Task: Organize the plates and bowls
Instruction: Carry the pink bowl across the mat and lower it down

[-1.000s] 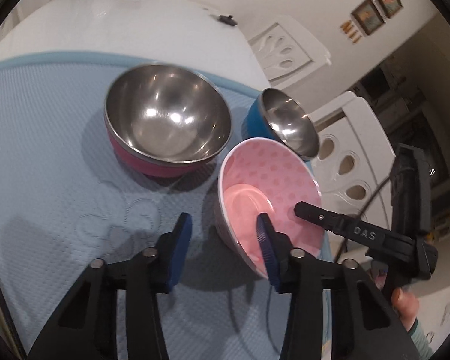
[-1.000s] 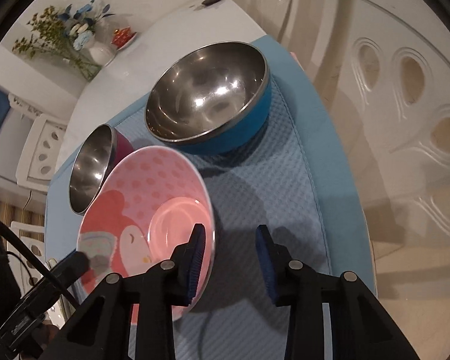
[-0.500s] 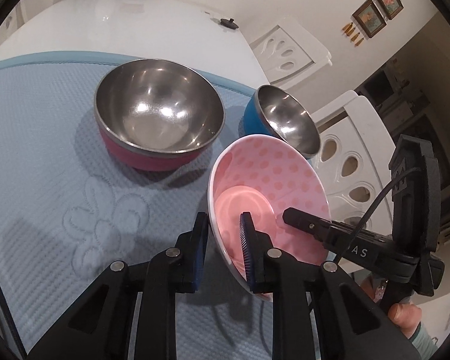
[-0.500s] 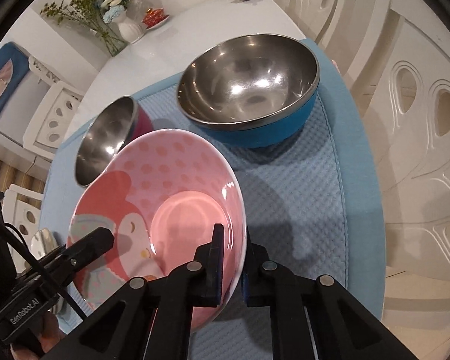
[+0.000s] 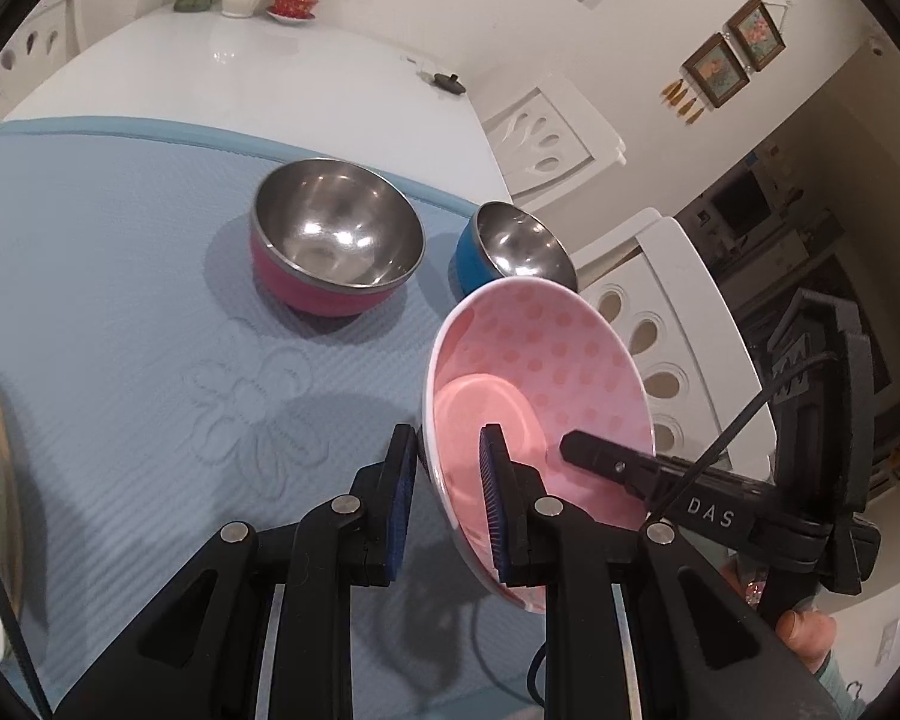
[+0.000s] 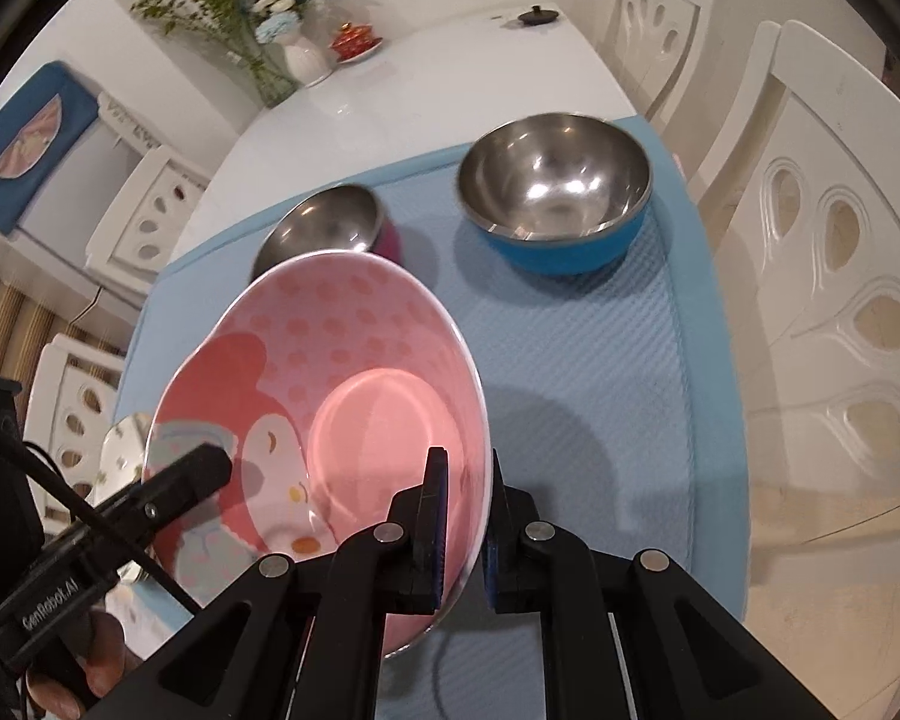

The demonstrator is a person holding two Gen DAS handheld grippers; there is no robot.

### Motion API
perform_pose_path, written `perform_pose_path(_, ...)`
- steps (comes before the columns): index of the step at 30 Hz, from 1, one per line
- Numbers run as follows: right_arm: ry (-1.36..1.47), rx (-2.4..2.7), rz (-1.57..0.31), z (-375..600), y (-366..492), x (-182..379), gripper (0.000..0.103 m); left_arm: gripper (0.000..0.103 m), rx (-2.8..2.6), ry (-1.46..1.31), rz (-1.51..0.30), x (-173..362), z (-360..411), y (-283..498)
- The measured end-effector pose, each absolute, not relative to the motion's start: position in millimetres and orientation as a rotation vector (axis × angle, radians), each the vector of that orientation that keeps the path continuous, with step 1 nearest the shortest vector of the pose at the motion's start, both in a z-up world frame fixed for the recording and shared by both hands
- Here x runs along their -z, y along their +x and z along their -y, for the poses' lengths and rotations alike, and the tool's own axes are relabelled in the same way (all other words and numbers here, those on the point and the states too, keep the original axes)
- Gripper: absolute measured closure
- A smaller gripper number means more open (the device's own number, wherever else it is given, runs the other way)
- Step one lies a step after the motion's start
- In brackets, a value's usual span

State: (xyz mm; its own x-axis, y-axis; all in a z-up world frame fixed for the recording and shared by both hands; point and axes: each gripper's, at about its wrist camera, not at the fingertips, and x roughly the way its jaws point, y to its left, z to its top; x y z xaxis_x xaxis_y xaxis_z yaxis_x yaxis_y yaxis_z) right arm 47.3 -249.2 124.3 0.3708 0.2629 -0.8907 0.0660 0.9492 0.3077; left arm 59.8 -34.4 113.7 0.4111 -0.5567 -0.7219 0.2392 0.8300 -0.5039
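Counter (image 5: 270,78): white, glossy, carrying a pale blue quilted mat (image 5: 120,312) with a stitched flower pattern; the mat is covering the near part and the far part is showing bare.

Pink bowl (image 5: 546,372): polka-dotted inside, with a cartoon figure printed on one wall (image 6: 252,420); it is hanging tilted above the mat, clear of the surface, its shadow falling on the mat below.

Left tongs (image 5: 447,504): clenching on the pink bowl's near rim, one blue pad inside the bowl, the other outside.

Right tongs (image 6: 465,531): likewise clenching on the opposite rim (image 6: 480,480), one pad inside, one outside. A hand (image 5: 807,636) is gripping the right handle at the edge of the left view.

Magenta steel bowl (image 5: 336,240): sitting upright on the mat, well apart from the pink bowl.

Blue steel bowl (image 6: 555,192): sitting upright on the mat near its far right corner, beside the magenta one, the two not touching.

Room: white carved chairs (image 6: 828,264) are standing along the counter's right side and more (image 6: 144,222) on the left; a white vase of flowers (image 6: 297,54) and a small red lidded dish (image 6: 354,39) are resting at the counter's far end, with a small black object (image 6: 537,13) near its far corner. Framed pictures (image 5: 732,54) are hanging on the cream wall.
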Motion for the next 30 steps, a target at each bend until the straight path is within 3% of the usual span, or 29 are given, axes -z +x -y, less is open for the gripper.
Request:
perform_pose_path(15, 0.390, -0.237, -1.363, 221, 4, -81, 0.092, 0.085, 0.486, -0.303, -1.077, -96, 8, 12)
perform_pose_path(30, 0.355, -0.214, -1.385, 220, 18, -65, 0.091, 0.085, 0.472, -0.303, -1.127, -67, 6, 20)
